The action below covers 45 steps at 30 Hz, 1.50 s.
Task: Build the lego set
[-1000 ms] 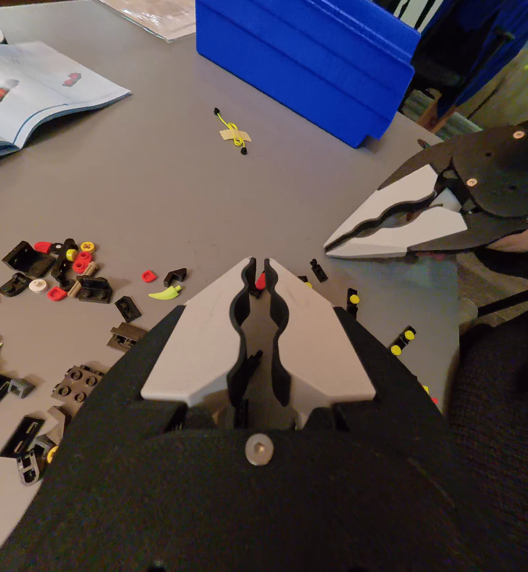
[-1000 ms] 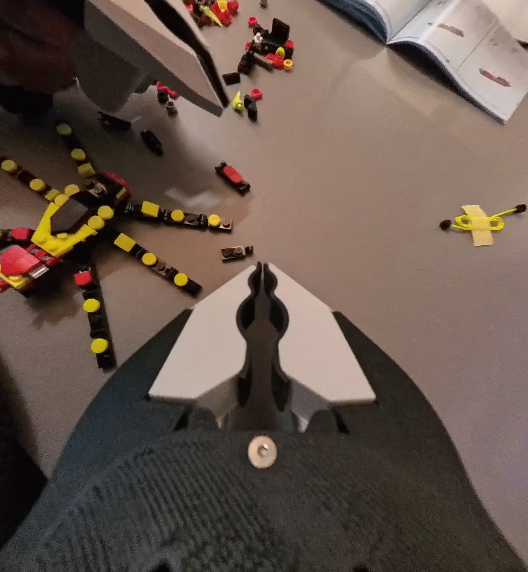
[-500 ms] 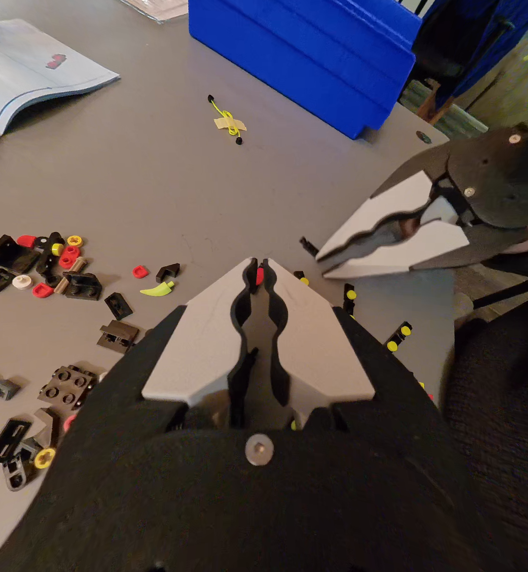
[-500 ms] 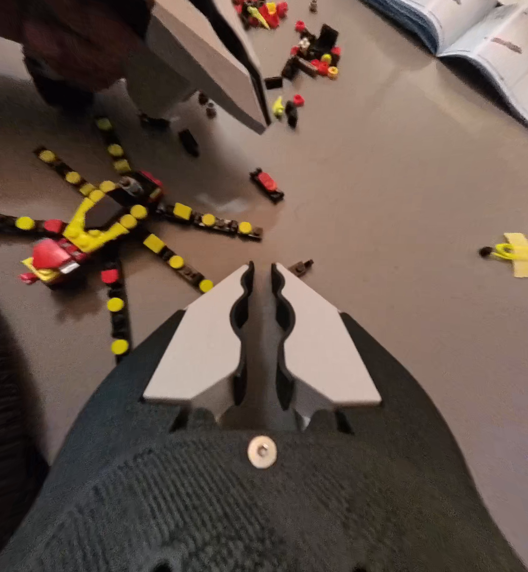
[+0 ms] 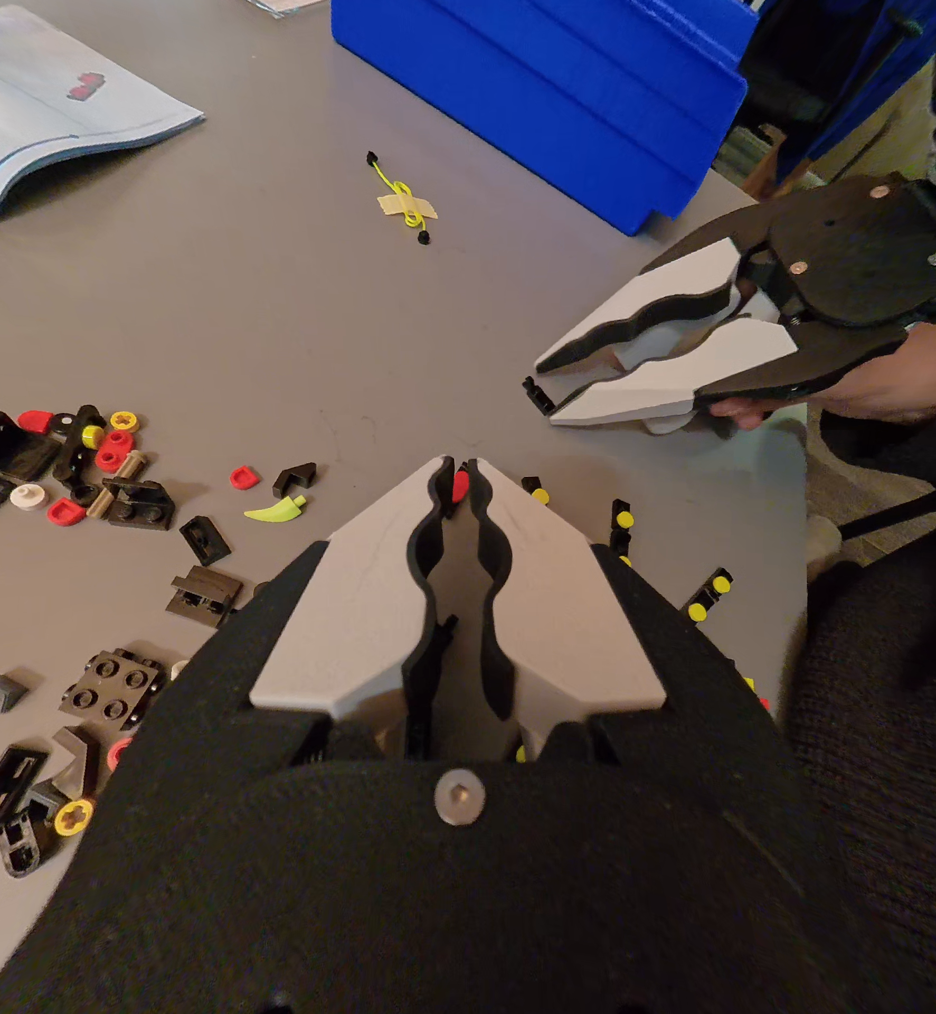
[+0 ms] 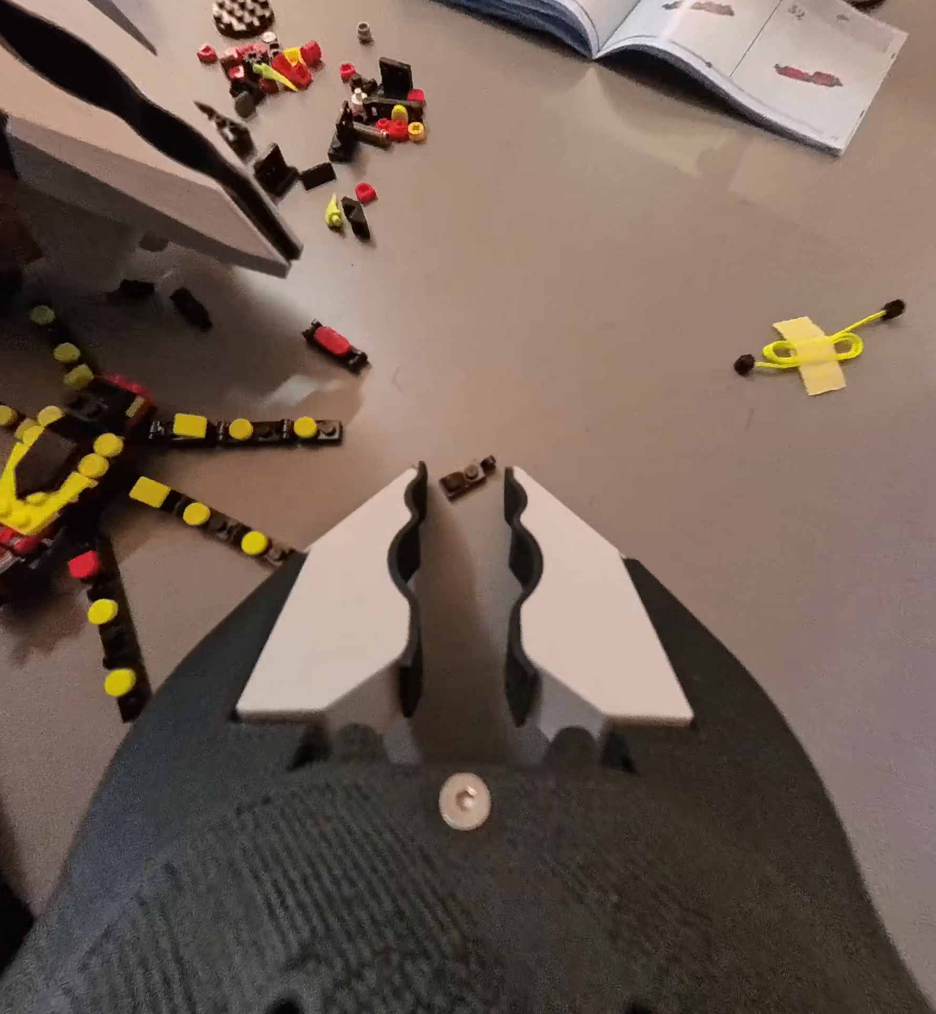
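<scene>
Grey tabletop [image 6: 591, 274] spreads bare toward twelve o'clock in the right wrist view. Low over it, the right gripper [image 6: 464, 473] has spread its jaws wide since half a second ago, straddling a small black plate [image 6: 466, 476]. The left gripper [image 5: 457, 466], nearly closed and empty, hangs above the spider-like lego model [image 6: 59, 477] at nine o'clock. Loose pieces [image 5: 76, 472] crowd its ten o'clock.

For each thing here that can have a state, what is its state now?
Right gripper: open, astride a small black plate.
Left gripper: nearly shut, holding nothing.
Small black plate: flat on the grey table, ungrasped.
Black-and-yellow spider-like Lego model: partly built, on the table.
Blue-edged instruction booklet: open.
Small black piece with red top: loose on the table.
</scene>
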Each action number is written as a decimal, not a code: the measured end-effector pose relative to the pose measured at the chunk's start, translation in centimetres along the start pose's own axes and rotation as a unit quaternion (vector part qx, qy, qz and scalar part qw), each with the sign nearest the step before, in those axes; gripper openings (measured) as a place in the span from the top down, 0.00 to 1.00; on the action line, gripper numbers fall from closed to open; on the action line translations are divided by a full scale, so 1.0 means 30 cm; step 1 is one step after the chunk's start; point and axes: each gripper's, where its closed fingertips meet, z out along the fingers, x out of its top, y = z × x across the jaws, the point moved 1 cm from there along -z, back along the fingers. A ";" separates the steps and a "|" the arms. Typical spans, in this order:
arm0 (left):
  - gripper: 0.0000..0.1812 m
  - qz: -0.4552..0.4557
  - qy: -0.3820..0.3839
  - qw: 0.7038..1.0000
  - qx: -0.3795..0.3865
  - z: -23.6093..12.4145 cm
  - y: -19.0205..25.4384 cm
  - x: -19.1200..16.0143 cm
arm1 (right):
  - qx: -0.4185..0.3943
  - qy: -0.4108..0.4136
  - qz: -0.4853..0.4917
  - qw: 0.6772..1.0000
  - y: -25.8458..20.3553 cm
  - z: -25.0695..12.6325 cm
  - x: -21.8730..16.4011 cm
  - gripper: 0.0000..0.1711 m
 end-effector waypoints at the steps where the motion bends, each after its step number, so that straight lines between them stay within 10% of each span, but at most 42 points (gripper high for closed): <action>1: 0.97 -0.002 -0.002 1.000 -0.002 0.001 -0.001 -0.001 | 0.000 -0.005 0.000 1.000 0.000 0.013 0.000 0.84; 6: 0.97 -0.015 -0.002 1.000 -0.009 0.003 -0.004 -0.001 | 0.028 -0.003 -0.029 0.999 -0.033 0.025 0.012 0.98; 16: 0.95 0.012 0.009 1.000 -0.024 0.001 0.031 0.008 | 0.007 -0.006 -0.077 0.997 -0.019 -0.016 -0.008 0.87; 36: 0.57 0.180 -0.038 0.983 0.021 0.018 0.037 0.056 | 0.150 0.037 0.012 0.988 0.005 -0.046 0.044 0.97; 45: 0.82 0.171 -0.054 0.984 -0.002 0.028 0.032 0.017 | 0.217 0.026 -0.001 0.976 -0.063 -0.036 0.065 0.97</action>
